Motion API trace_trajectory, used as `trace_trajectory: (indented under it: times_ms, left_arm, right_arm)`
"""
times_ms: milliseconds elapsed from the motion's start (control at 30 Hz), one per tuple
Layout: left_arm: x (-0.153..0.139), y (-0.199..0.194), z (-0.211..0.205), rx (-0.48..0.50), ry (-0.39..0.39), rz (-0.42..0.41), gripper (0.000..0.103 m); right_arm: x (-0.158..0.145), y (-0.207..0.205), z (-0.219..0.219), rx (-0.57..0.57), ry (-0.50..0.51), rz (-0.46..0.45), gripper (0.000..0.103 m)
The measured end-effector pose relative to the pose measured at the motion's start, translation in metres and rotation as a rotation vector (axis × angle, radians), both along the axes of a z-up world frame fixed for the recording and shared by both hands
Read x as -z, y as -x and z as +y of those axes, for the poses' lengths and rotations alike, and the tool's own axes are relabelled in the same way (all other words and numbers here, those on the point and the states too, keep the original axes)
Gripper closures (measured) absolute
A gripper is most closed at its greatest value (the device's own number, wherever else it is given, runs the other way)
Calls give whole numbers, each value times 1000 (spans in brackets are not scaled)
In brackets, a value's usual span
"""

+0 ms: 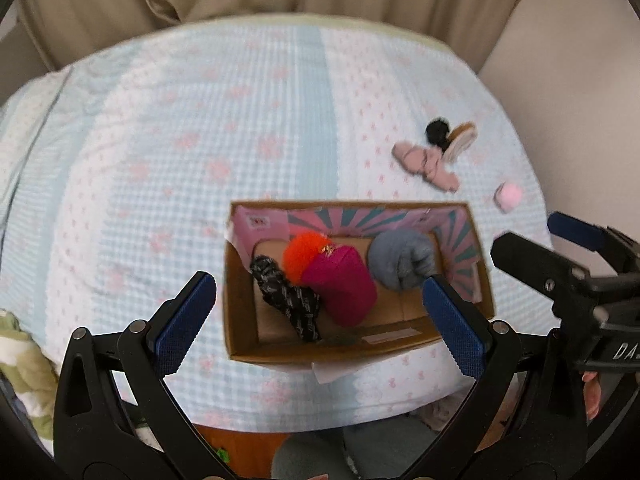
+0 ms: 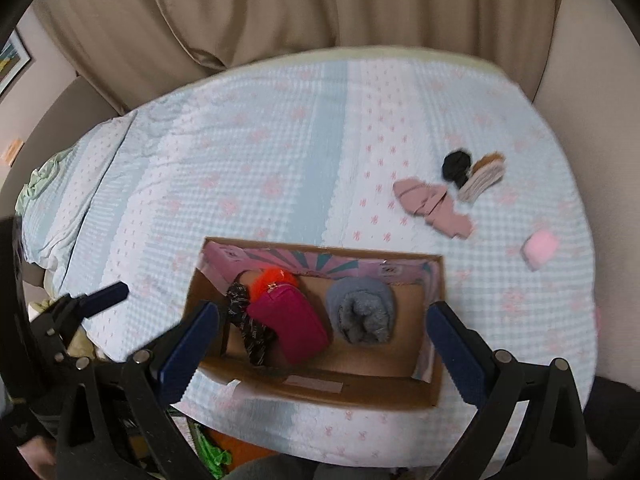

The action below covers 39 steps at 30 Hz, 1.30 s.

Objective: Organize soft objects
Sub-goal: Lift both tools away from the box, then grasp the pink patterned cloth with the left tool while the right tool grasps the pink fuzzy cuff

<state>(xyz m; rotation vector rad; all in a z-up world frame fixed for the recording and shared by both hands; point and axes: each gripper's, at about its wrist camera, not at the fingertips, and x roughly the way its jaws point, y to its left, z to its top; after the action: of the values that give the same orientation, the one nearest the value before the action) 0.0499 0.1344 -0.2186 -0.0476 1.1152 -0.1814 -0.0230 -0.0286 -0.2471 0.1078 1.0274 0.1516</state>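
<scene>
A cardboard box (image 1: 240,320) (image 2: 360,390) sits on the bed near its front edge. Inside lie a magenta pouch (image 1: 340,288) (image 2: 290,320), an orange pompom (image 1: 304,254) (image 2: 270,276), a black patterned scrunchie (image 1: 288,300) (image 2: 248,328) and a grey rolled cloth (image 1: 400,258) (image 2: 362,308). On the bed to the right lie a pink sock (image 1: 426,164) (image 2: 432,206), a black item (image 1: 436,130) (image 2: 456,164), a brown-and-white item (image 1: 460,140) (image 2: 484,176) and a pink puff (image 1: 508,196) (image 2: 540,248). My left gripper (image 1: 320,320) and right gripper (image 2: 320,344) hover open above the box, both empty.
The bed has a light blue cover with pink flowers (image 1: 180,140) (image 2: 260,160). Beige curtains (image 2: 280,12) hang behind it. A green and white blanket (image 1: 20,344) lies at the left edge. The right gripper shows in the left wrist view (image 1: 560,256).
</scene>
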Motion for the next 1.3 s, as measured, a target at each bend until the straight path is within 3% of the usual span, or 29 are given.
trace_trajectory:
  times_ms: [333,633,967,1300]
  left_arm:
    - [-83,37,5,-9,-10,-189,0]
    - [-122,47,-6,-10,24,-280,0]
    - [-116,-1,-72,34,42,-252,0]
    - [-73,-91,-159,31,54,-124,0]
  right_arm:
    - [-83,58,-13,91,89,-238,0]
    - [-115,90,-52,188,84,-329,0]
    - [-108,78,-123,277,79,-323,0]
    - [-71,14,-217,358,66,-225,0]
